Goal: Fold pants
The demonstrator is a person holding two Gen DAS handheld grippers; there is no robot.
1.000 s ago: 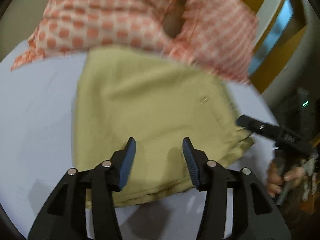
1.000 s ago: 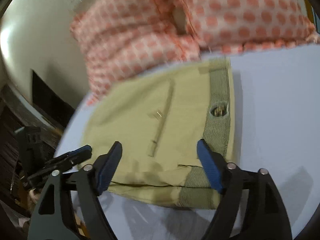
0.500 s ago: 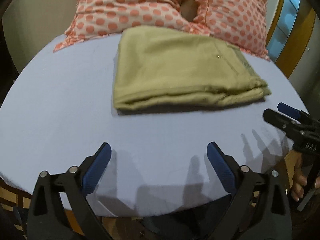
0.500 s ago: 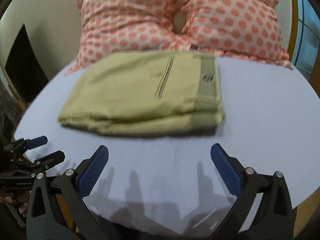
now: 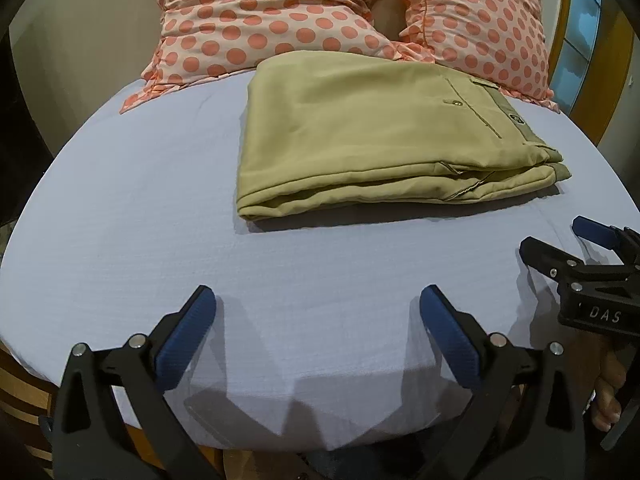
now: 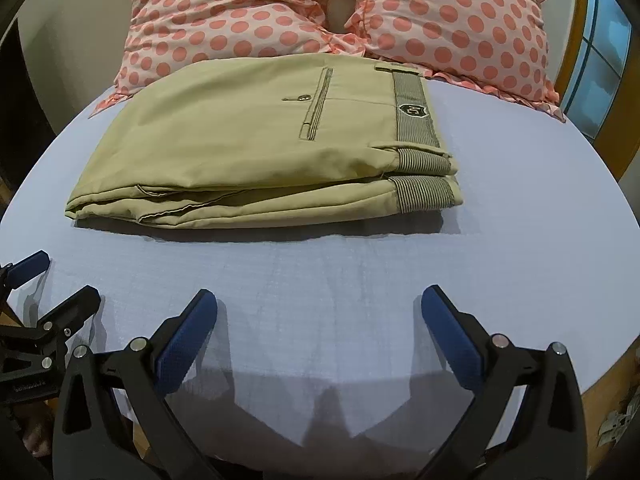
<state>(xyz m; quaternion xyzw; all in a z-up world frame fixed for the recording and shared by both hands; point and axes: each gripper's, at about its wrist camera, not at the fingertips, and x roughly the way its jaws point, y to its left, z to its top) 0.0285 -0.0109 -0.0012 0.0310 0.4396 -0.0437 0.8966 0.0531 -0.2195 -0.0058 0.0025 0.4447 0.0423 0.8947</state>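
The khaki pants (image 5: 372,132) lie folded in a flat stack on the light blue bed sheet (image 5: 140,208), with the striped waistband (image 6: 414,116) to the right and a buttoned back pocket on top. They also show in the right wrist view (image 6: 256,148). My left gripper (image 5: 318,312) is open and empty, held back near the bed's front edge, well short of the pants. My right gripper (image 6: 320,312) is open and empty too, likewise back from the pants. It also shows at the right of the left wrist view (image 5: 560,240).
Two pink pillows with orange dots (image 5: 288,16) (image 6: 460,12) lean against the wall behind the pants. A wooden window frame (image 6: 576,40) stands at the far right. The bed's front edge (image 5: 320,440) lies just under my grippers.
Both grippers have let go of the pants, opened wide and pulled back toward the bed's front edge. The folded pants stay on the sheet.
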